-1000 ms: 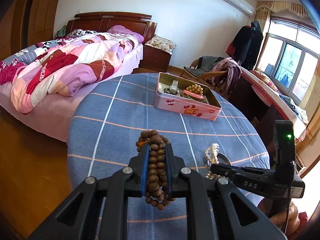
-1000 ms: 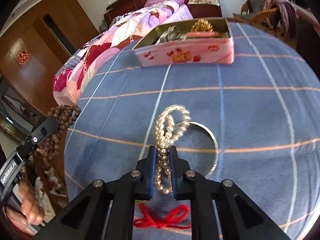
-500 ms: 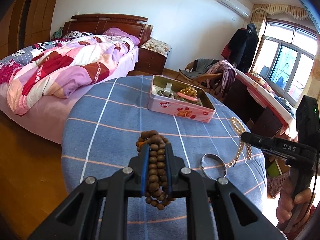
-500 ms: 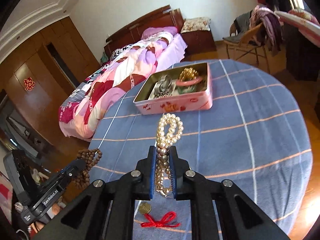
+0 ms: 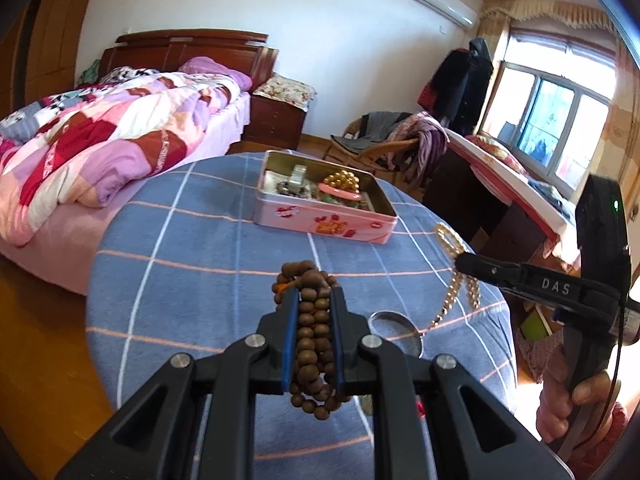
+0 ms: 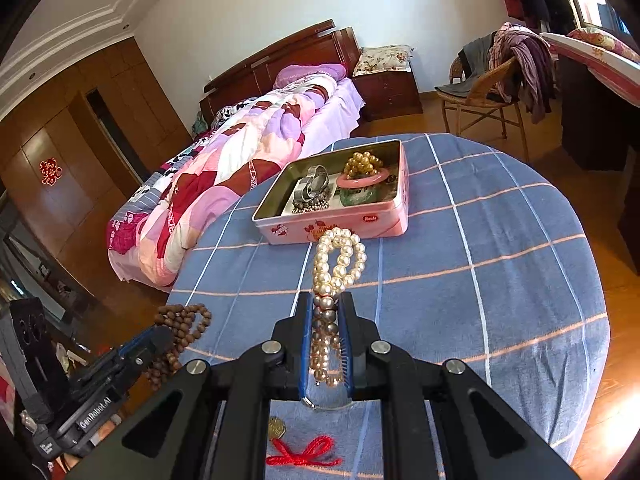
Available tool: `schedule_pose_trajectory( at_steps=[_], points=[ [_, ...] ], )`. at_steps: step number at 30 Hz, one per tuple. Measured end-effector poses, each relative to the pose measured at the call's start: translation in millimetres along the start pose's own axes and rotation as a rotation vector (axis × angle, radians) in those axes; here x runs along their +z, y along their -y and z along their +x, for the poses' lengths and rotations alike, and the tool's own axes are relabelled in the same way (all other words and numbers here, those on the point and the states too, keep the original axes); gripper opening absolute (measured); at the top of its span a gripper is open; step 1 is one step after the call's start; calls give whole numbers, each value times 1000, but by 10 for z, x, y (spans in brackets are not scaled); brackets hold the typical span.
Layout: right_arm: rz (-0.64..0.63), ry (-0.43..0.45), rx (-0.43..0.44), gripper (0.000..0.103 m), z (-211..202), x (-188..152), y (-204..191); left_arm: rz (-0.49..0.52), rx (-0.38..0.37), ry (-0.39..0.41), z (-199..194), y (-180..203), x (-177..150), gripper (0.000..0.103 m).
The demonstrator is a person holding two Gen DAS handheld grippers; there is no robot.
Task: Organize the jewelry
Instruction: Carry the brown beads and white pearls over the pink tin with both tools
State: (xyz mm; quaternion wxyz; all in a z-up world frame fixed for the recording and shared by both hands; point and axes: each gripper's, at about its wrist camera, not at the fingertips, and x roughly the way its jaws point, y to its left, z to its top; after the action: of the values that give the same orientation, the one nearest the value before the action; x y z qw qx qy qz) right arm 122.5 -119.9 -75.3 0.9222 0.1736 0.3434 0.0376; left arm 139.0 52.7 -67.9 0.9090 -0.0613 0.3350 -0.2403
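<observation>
Blue checked cloth [image 6: 500, 280] covers a round table in a bedroom, with a bed [image 5: 100, 148] behind it on the left and a wicker chair [image 6: 480, 100] at the far right. Toward the far side of the table sits an open pink tin [image 6: 360, 224] holding a watch, gold beads, a pink bangle and a green piece. The left gripper [image 5: 314, 332] is clamped narrowly on a brown wooden bead string [image 5: 312, 344], held above the near part of the cloth. The right gripper [image 6: 328, 340] pinches a pearl strand [image 6: 340, 256] that loops up beyond its fingertips, short of the tin. On the cloth near the grippers lie a silver bangle [image 5: 394, 330], a gold coin [image 6: 276, 427] and a red knotted cord [image 6: 304, 454].
</observation>
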Motion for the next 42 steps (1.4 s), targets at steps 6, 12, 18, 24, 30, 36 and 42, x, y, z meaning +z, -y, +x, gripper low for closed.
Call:
schedule_pose_trajectory(
  at_steps=[6,12,18,24,30,36,42],
  points=[
    [-4,46,5,12,-28,246,1,26,-36,37,54,129,291,16],
    [-30,118,1,12,-11,658,-61,69,-34,111,170,265,718,16],
    [-45,165,-9,12,91,1026,-100,91,-25,130,386,327,982,16],
    [-55,176,-20,12,210,1184,-75,91,-21,128,546,323,1074,16],
    [-58,177,-45,12,383,1221,-24,76,-22,117,746,306,1126,16],
    [-47,190,-67,12,622,1214,74,76,-9,116,970,289,1140,16],
    [-52,200,-101,12,897,1228,149,73,-14,124,1231,228,1182,16]
  ],
)
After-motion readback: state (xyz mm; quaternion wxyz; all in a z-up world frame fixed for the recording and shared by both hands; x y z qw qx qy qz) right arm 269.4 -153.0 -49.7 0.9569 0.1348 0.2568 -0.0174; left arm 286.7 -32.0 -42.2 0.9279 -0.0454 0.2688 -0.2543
